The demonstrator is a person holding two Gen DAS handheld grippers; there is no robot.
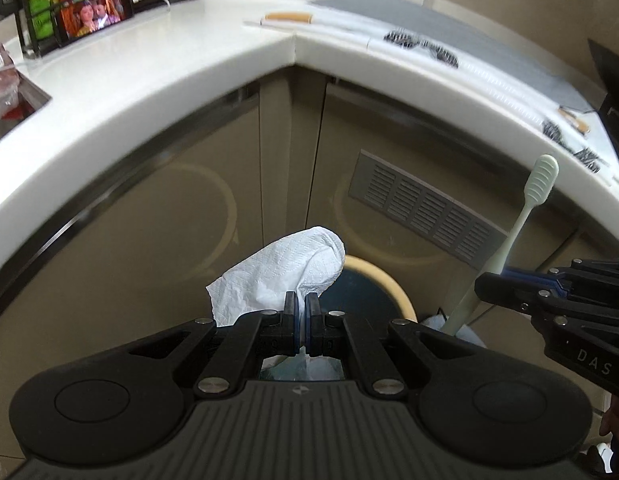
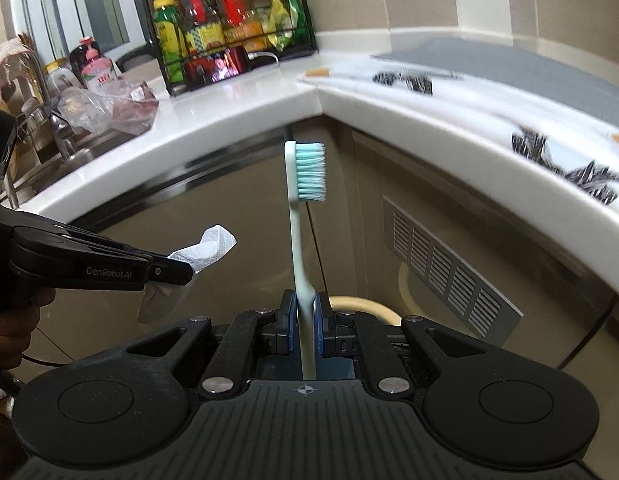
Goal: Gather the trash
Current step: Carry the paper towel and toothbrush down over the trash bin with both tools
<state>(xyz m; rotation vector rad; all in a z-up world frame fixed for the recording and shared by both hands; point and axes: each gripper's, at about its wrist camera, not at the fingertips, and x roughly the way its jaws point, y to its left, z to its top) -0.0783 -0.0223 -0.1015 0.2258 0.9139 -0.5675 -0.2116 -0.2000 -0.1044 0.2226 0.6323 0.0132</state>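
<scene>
While both of my grippers are hanging below the counter edge, I am logging the load as two trash items in transit. My left gripper [image 1: 300,305] is pinching a crumpled white paper tissue [image 1: 281,276], jaws nearly closed on its lower fold, the rest flopping up and to the left. My right gripper [image 2: 305,312] is clamping a pale green toothbrush [image 2: 300,216] low on its handle, jaws closed to the handle's width, the turquoise bristle head standing upright and facing right.

Step in hand, as I judge it: carrying both pieces to the bin. A round bin with a cream rim [image 1: 393,284] is sitting just beyond and below my left fingertips, against the beige cabinet doors [image 1: 157,216]; its interior is reading dark, and I cannot tell what is in it. The next move is calling for each gripper to be centred over that opening before its jaws part, the tissue being nearer.

Other containers: a black wire rack [image 2: 229,20], far on the white countertop [image 2: 237,96], is holding bottles and packets; a clear plastic bag [image 2: 105,108] is lying by the sink at far left.
</scene>
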